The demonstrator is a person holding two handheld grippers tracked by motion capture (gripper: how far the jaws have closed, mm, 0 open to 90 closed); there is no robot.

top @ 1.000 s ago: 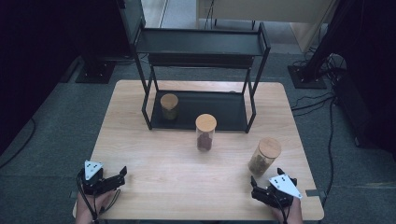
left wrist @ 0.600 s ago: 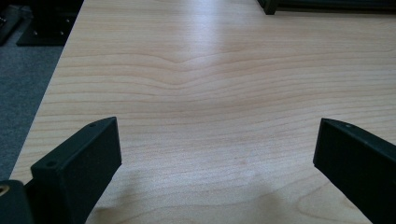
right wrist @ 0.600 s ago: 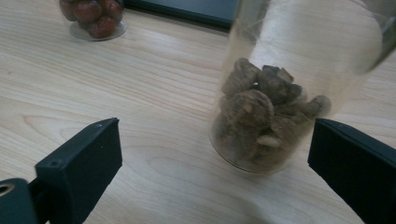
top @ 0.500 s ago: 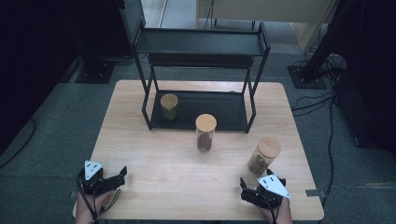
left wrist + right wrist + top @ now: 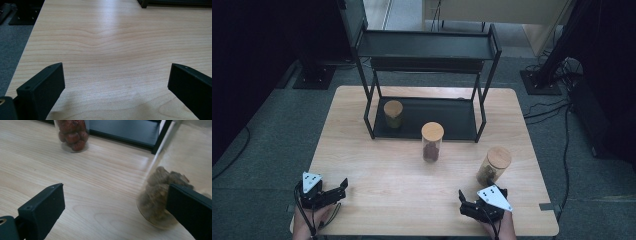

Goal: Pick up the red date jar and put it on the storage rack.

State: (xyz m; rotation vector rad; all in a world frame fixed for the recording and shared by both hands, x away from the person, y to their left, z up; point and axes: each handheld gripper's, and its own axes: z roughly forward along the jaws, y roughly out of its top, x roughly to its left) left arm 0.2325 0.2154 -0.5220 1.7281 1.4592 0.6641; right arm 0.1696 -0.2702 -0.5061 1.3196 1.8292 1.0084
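Jar [image 5: 493, 165] unmoved; right tongs [image 5: 468, 205] (jaws apart) shifted left, nearer.

A rack [image 5: 427, 75] is standing at the table's [image 5: 377, 170] far side, with one jar [image 5: 393, 114] sitting on its bottom shelf at the left. A second jar [image 5: 432, 141] is standing just before the rack at mid-table, and a third [image 5: 493, 165] is standing nearer and to the right, just beyond the right gripper [image 5: 466, 202]. The left gripper [image 5: 341, 189] is resting at the near left corner.
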